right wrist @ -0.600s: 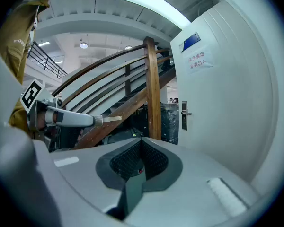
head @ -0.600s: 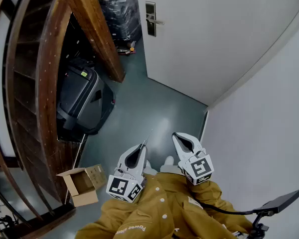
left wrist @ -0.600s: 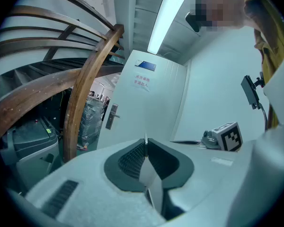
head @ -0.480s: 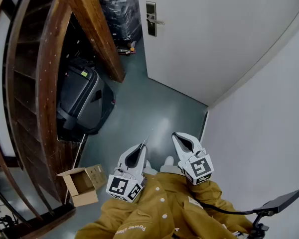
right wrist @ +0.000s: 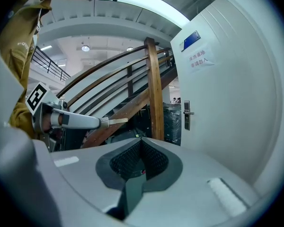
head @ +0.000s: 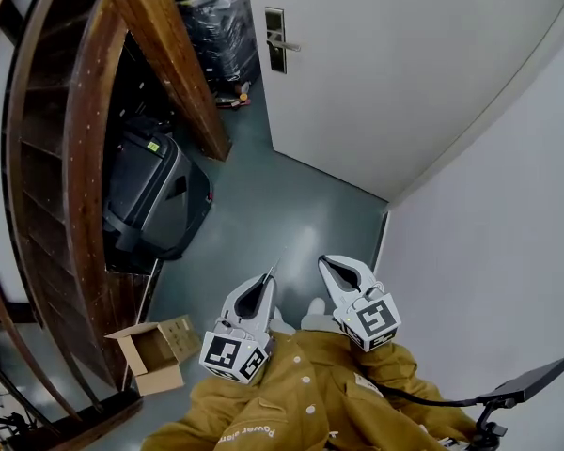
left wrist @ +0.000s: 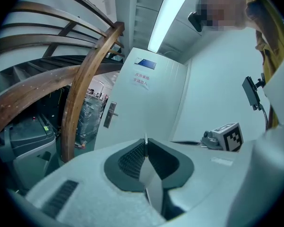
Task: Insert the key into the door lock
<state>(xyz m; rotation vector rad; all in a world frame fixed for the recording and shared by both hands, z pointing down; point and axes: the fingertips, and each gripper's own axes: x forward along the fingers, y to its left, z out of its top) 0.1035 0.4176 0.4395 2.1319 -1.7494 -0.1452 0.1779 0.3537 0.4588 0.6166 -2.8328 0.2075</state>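
Observation:
The white door (head: 385, 64) stands far ahead, with its dark lock plate and silver handle (head: 275, 40) on its left edge. The same lock plate (left wrist: 110, 115) shows in the left gripper view, and as a small lock plate (right wrist: 186, 115) in the right gripper view. My left gripper (head: 268, 273) is held close to the body, shut on a thin key (head: 274, 267) whose blade sticks out past the tips. The key (right wrist: 116, 121) points toward the door. My right gripper (head: 324, 262) hovers beside it, shut, with nothing between its pads.
A curved wooden staircase (head: 164, 54) fills the left side. Under it lies a black case (head: 150, 195), and an open cardboard box (head: 155, 350) sits on the grey floor. Wrapped goods (head: 216, 26) stand left of the door. A white wall (head: 508, 233) runs along the right.
The head view has drifted slightly, so the door and lock plate sit a little further left. Both grippers keep the same pose near the body.

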